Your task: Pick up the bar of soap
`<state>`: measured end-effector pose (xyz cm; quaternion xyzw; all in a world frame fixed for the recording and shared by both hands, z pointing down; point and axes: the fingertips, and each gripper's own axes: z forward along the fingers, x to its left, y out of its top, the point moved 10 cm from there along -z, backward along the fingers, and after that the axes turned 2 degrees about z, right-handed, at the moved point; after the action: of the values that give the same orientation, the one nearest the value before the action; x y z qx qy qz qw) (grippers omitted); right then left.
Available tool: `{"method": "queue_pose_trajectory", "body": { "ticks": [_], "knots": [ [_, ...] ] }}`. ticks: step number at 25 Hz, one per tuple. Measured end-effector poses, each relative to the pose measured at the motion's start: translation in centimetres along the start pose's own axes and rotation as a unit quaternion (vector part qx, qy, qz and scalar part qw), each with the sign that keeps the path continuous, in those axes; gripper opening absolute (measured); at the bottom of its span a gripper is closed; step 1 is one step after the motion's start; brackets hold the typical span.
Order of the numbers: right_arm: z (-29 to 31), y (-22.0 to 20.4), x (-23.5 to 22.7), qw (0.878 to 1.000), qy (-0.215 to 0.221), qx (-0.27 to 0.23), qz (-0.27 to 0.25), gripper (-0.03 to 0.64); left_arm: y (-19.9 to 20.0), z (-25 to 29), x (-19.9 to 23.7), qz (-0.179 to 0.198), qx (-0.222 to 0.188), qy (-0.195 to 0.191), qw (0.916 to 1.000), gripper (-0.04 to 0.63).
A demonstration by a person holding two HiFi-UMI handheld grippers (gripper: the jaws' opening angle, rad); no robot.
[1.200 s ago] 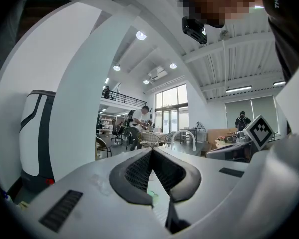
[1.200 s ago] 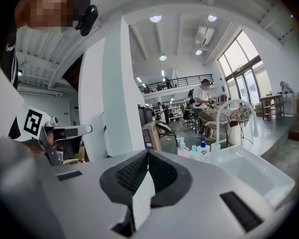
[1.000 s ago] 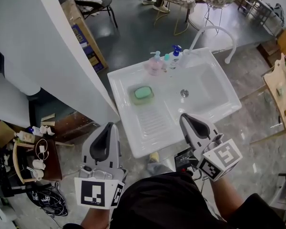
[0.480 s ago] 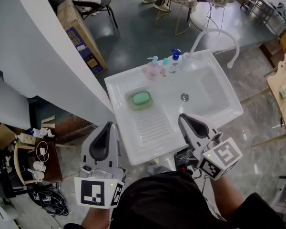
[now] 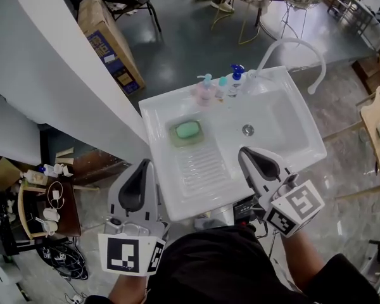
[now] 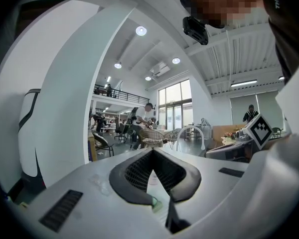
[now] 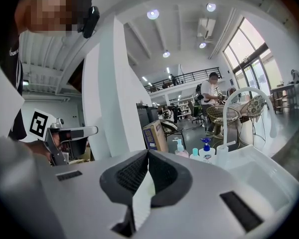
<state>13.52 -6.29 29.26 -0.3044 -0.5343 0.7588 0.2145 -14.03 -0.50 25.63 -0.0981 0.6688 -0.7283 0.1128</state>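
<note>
Still hovering at the white ceramic sink's (image 5: 156, 126) near edge with left tool (image 5: 142, 166) and right tool (image 5: 244, 152) closed empty, no nearer the pale green bar of soap (image 5: 187, 130), apparently dished, on the sink's far-left ledge.

The left claw (image 5: 142, 165) and the right claw (image 5: 243, 152) are smooth light-grey shells that taper to a tip. Each has a dark, mesh-textured lining round the hollow of its jaws and dark slotted patches on the shell behind them. At the rear of the left claw sits a white cube (image 5: 130, 256) printed with black square markers, the right claw carries a like marker cube (image 5: 296, 208), and behind both claws the person wears a black top (image 5: 228, 268) with black sleeves.
</note>
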Motion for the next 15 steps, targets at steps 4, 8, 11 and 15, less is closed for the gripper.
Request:
{"method": "queue_pose_trajectory", "body": {
  "ticks": [4,8,11,15],
  "knots": [
    [0.2,0.1,0.0,1.000,0.003,0.002,-0.003,0.008,-0.1,-0.1,0.1,0.002,0.003,0.000,1.0000,0.003],
    [0.5,0.1,0.2,1.000,-0.001,0.004,-0.002,0.008,-0.1,0.0,0.6,0.001,0.003,-0.007,1.0000,0.003],
    [0.9,0.2,0.6,1.000,-0.008,0.005,-0.002,0.008,-0.2,0.4,1.4,-0.004,0.002,-0.019,0.9998,0.003],
    [1.9,0.6,1.2,1.000,-0.028,0.003,-0.003,0.008,-0.3,1.4,3.1,-0.009,-0.002,-0.038,0.9992,0.003]
  ]
}}
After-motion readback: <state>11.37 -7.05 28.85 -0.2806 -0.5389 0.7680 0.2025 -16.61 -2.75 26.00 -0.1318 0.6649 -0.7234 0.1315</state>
